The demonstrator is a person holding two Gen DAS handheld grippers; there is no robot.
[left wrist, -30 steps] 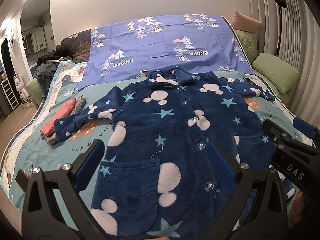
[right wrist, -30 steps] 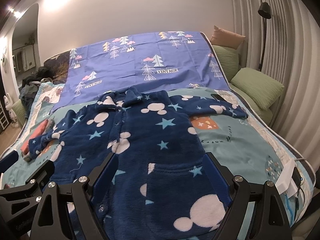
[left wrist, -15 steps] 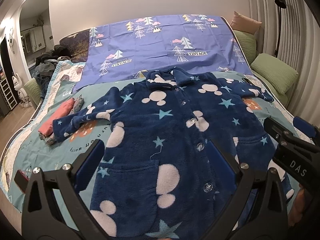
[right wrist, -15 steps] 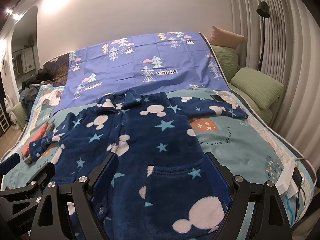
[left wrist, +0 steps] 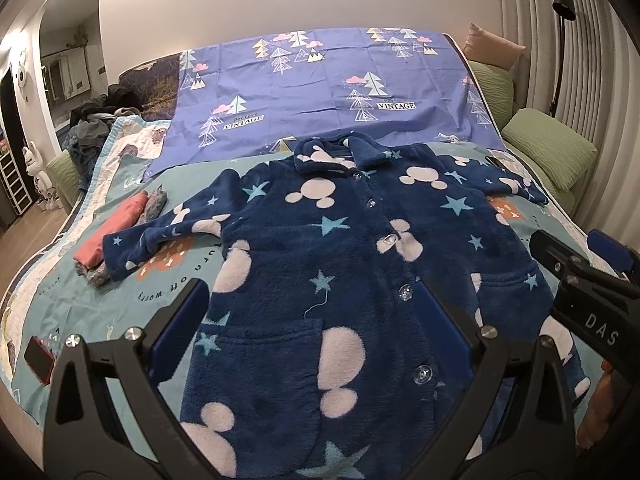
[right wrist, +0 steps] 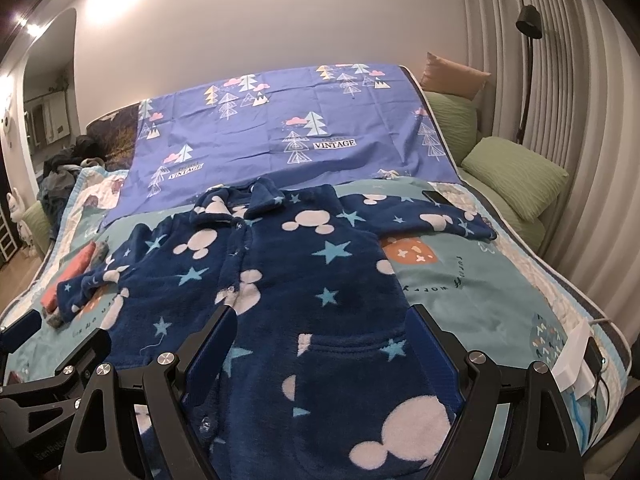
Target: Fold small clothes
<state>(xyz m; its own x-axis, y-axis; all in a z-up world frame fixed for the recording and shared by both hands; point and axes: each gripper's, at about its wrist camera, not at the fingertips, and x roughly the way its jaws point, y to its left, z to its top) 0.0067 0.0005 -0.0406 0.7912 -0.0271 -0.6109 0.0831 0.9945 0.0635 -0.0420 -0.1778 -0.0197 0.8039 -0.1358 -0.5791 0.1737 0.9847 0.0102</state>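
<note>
A small dark-blue fleece coat (left wrist: 352, 264) with white mouse heads and blue stars lies flat and buttoned on the bed, collar far, both sleeves spread sideways. My left gripper (left wrist: 316, 292) hovers open above its lower front, near the left pocket. In the right wrist view the same coat (right wrist: 280, 280) fills the middle, and my right gripper (right wrist: 320, 316) hangs open over the right pocket. Neither gripper holds anything. The right gripper's body (left wrist: 580, 292) shows at the right edge of the left wrist view.
A teal printed quilt (left wrist: 68, 300) covers the bed, with a purple tree-print sheet (left wrist: 320, 92) beyond. Folded pink and grey clothes (left wrist: 116, 232) lie by the left sleeve. Green pillows (right wrist: 516, 180) and a floor lamp (right wrist: 528, 68) stand right. A phone (left wrist: 38, 360) lies near left.
Both grippers have pulled back and risen slightly, so the coat sits a little lower and farther in both views. The coat itself has not moved.
</note>
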